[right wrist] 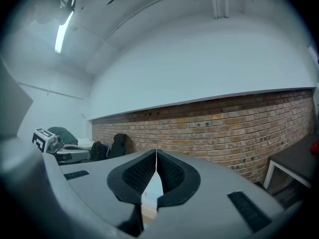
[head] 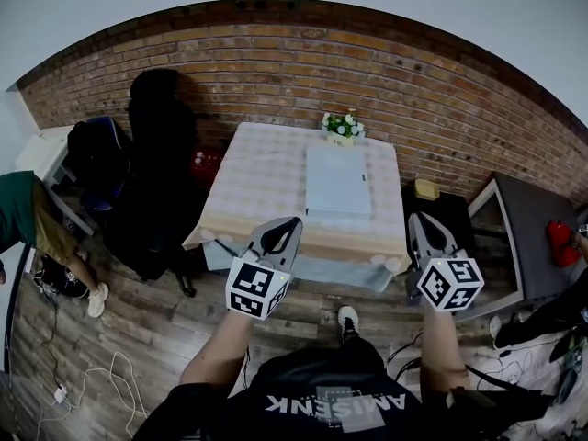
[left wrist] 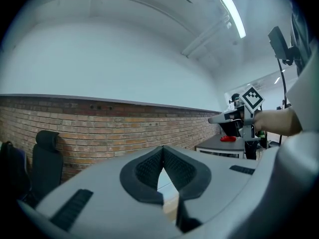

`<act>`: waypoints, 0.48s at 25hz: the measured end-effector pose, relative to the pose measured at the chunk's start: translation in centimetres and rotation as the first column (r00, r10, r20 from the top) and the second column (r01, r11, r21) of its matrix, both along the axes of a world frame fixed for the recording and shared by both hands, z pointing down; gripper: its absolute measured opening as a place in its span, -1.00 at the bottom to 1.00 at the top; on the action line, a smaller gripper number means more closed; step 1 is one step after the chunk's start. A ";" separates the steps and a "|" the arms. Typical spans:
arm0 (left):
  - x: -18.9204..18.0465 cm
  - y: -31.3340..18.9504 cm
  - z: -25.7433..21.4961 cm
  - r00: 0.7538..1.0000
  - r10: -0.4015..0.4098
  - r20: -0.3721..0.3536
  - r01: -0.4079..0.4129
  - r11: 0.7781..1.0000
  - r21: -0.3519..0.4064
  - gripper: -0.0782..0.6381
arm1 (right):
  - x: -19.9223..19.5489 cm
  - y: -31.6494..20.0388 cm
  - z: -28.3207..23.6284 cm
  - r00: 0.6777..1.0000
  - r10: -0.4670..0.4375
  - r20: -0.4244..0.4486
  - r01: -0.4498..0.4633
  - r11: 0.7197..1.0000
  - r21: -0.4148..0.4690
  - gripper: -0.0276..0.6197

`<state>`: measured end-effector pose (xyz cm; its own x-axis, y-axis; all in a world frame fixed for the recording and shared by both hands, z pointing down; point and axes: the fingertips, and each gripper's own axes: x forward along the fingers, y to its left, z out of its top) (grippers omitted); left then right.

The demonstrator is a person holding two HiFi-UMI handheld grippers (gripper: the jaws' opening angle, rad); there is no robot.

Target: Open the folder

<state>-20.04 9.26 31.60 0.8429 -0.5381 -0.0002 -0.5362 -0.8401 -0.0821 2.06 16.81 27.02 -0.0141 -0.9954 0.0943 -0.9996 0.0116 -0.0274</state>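
Left gripper [head: 292,220] and right gripper [head: 415,217] are both held clenched and empty, short of the folder [head: 337,180] laid flat on the tabletop [head: 262,177].

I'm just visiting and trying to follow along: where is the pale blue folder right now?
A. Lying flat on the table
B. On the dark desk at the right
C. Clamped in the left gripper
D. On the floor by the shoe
A: the folder lies flat on the cloth-covered table, and the left gripper and right gripper are both shut with nothing between their jaws.
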 end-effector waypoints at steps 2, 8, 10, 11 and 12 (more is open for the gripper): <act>-0.1 -0.6 0.2 1.000 -0.008 0.000 0.008 1.000 -0.002 -0.75 | 0.2 -1.0 0.0 1.000 -0.009 -0.001 0.009 1.000 0.007 -0.79; 0.7 -2.8 1.4 0.999 -0.043 0.020 0.043 0.999 0.002 -0.74 | 2.0 -4.7 0.9 0.999 -0.037 0.023 0.037 0.999 0.026 -0.78; 1.2 -3.7 1.6 0.998 -0.054 0.028 0.054 0.999 -0.004 -0.75 | 2.8 -6.3 1.1 0.998 -0.049 0.030 0.049 0.998 0.026 -0.79; 1.7 -4.2 1.7 0.998 -0.057 0.031 0.057 0.998 -0.008 -0.75 | 3.3 -7.2 1.1 0.998 -0.055 0.032 0.055 0.998 0.026 -0.79; 2.3 -4.8 1.8 0.998 -0.061 0.035 0.061 0.998 -0.010 -0.75 | 4.0 -8.0 1.2 0.998 -0.061 0.034 0.060 0.998 0.026 -0.79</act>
<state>-17.75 4.49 33.36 0.8081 -0.5880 0.0341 -0.5833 -0.8070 -0.0925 6.03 8.77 28.18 -0.0775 -0.9946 0.0683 -0.9954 0.0734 -0.0609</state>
